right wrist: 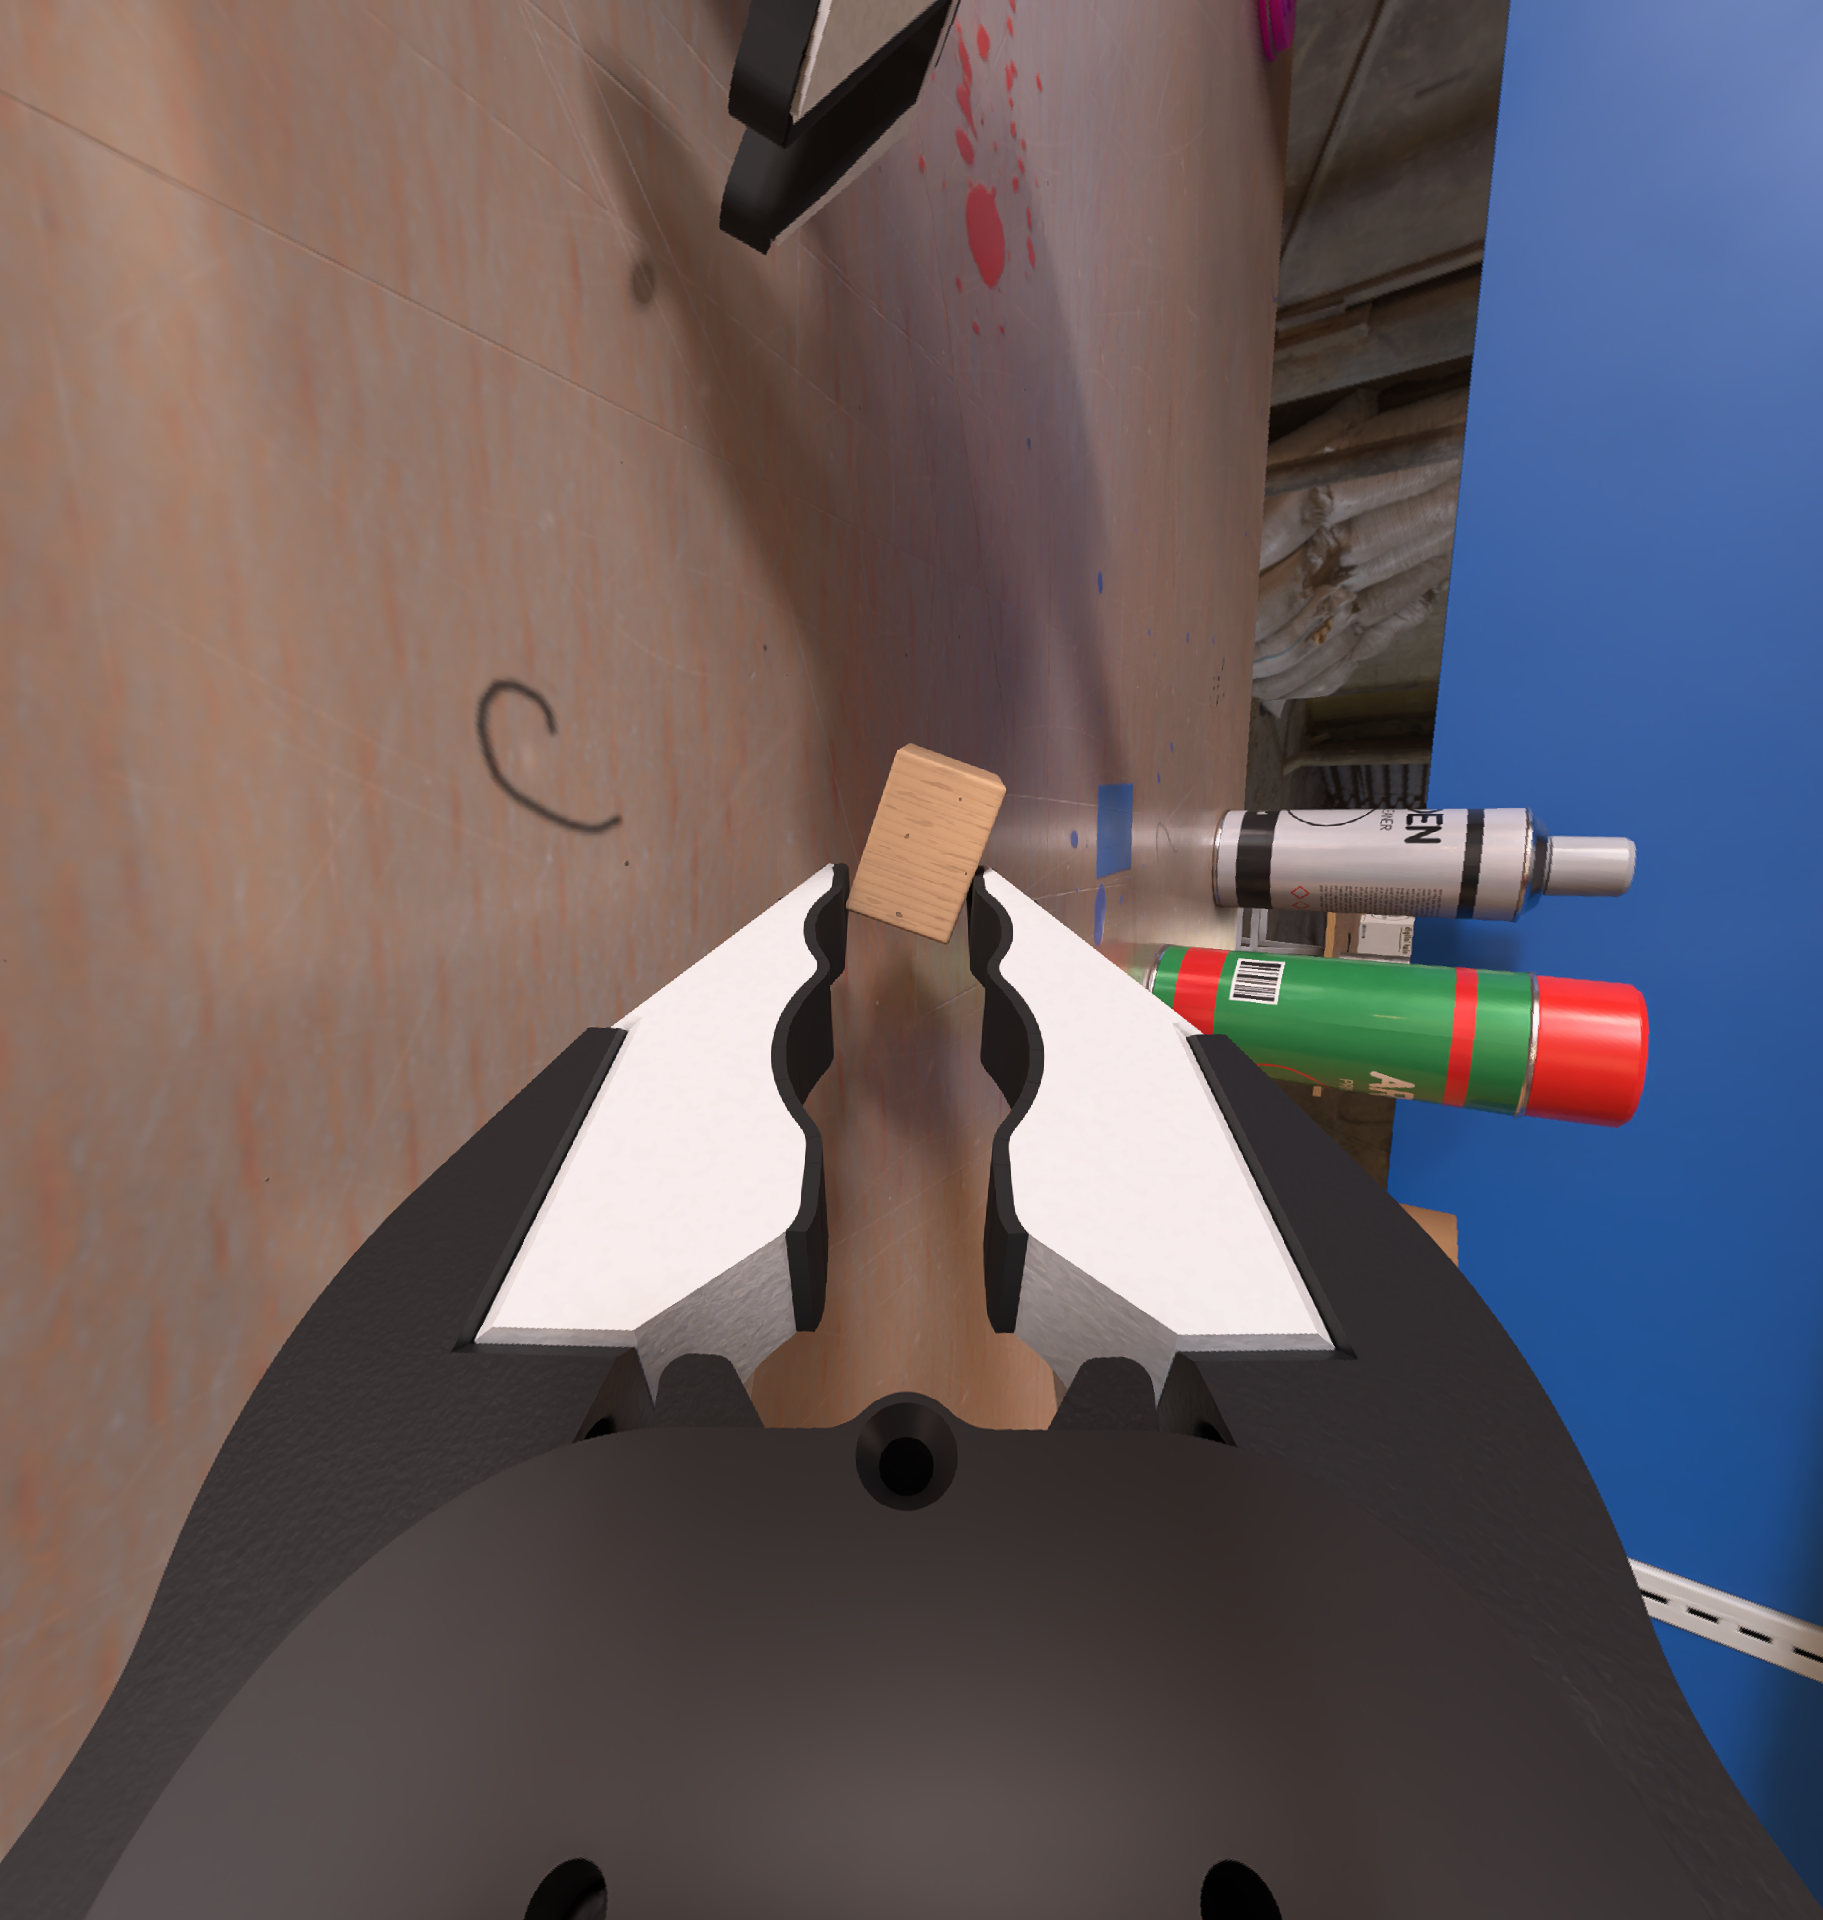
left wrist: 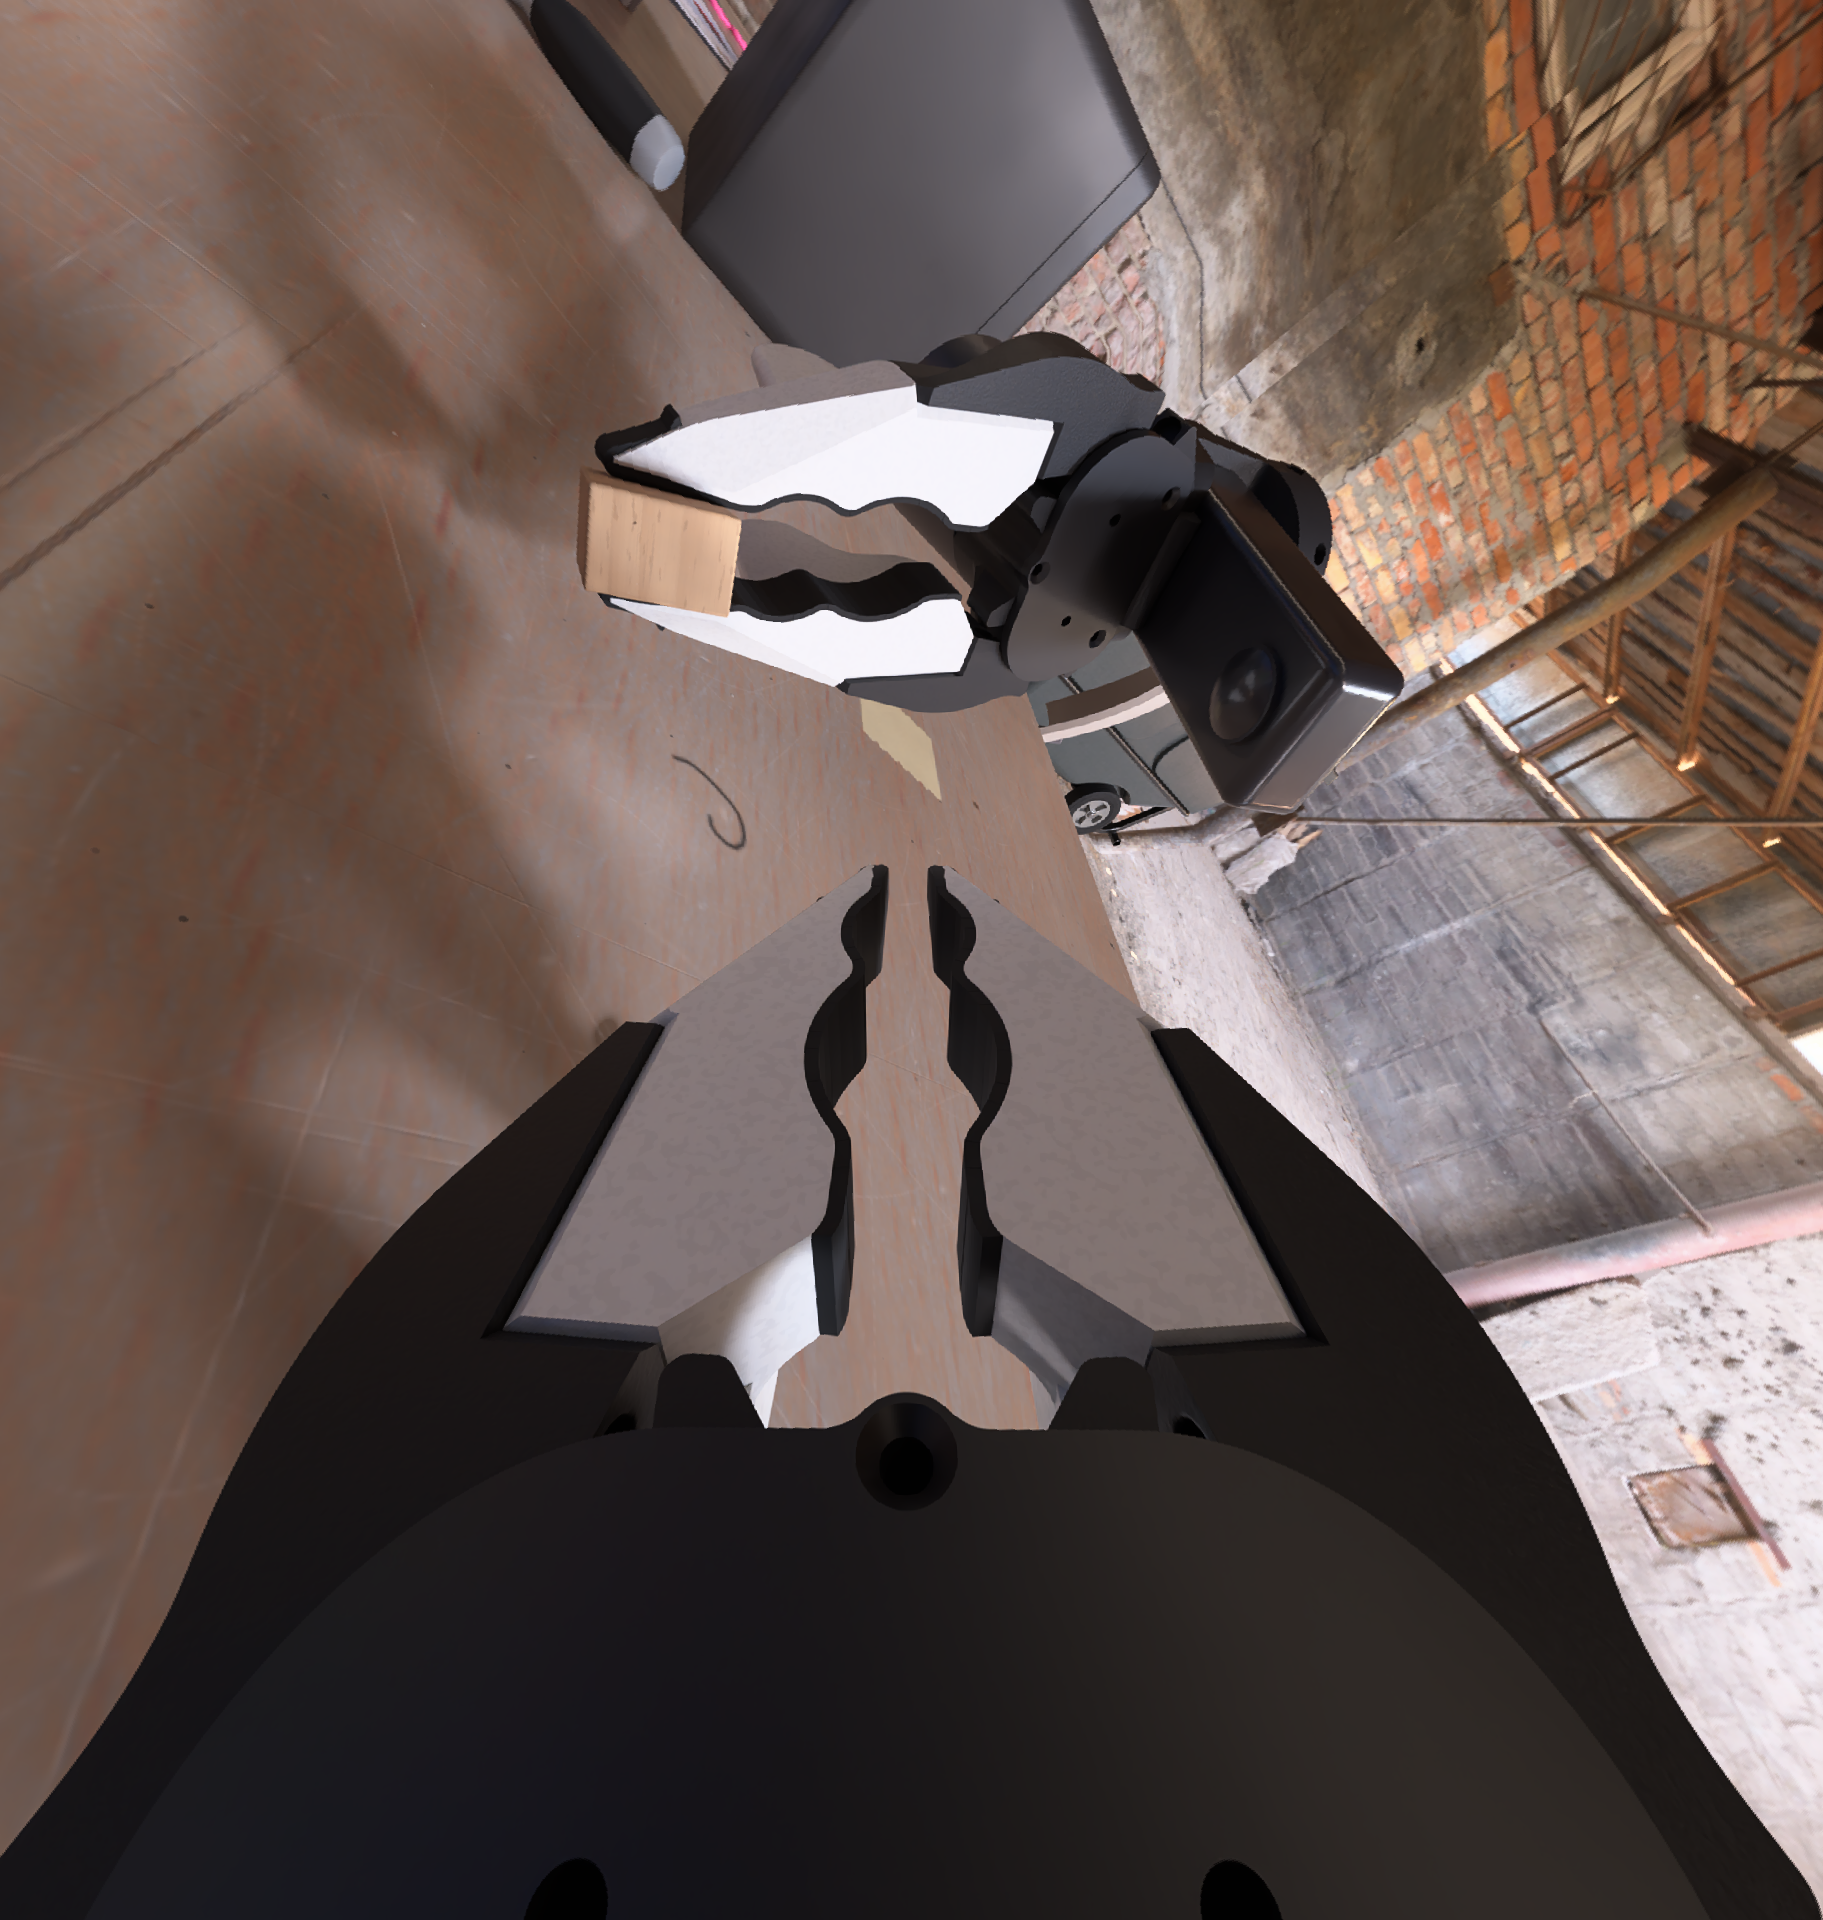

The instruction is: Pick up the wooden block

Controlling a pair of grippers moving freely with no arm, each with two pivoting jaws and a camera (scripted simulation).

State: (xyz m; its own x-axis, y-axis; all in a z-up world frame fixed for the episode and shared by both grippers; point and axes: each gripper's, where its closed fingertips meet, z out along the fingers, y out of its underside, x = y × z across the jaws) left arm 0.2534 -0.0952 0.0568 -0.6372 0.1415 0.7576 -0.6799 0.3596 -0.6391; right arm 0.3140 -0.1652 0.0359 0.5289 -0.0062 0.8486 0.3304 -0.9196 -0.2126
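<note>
The wooden block (right wrist: pixel 926 844) is a small light-tan cuboid, tilted, pinched between the tips of my right gripper (right wrist: pixel 907 883), which is shut on it and holds it off the brown table. In the left wrist view the same block (left wrist: pixel 663 545) shows between the white fingers of the right gripper (left wrist: pixel 626 530), ahead of and above my left one. My left gripper (left wrist: pixel 907 873) is nearly shut with only a narrow slit between its fingertips, and it holds nothing.
A grey-and-black spray can (right wrist: pixel 1406 864) and a green can with a red cap (right wrist: pixel 1406 1029) stand beside a blue wall (right wrist: pixel 1665 520). A dark grey box (left wrist: pixel 917 166) and a black-handled tool (left wrist: pixel 606 88) lie further along the table (left wrist: pixel 211 623). The table has red paint spots (right wrist: pixel 985 223).
</note>
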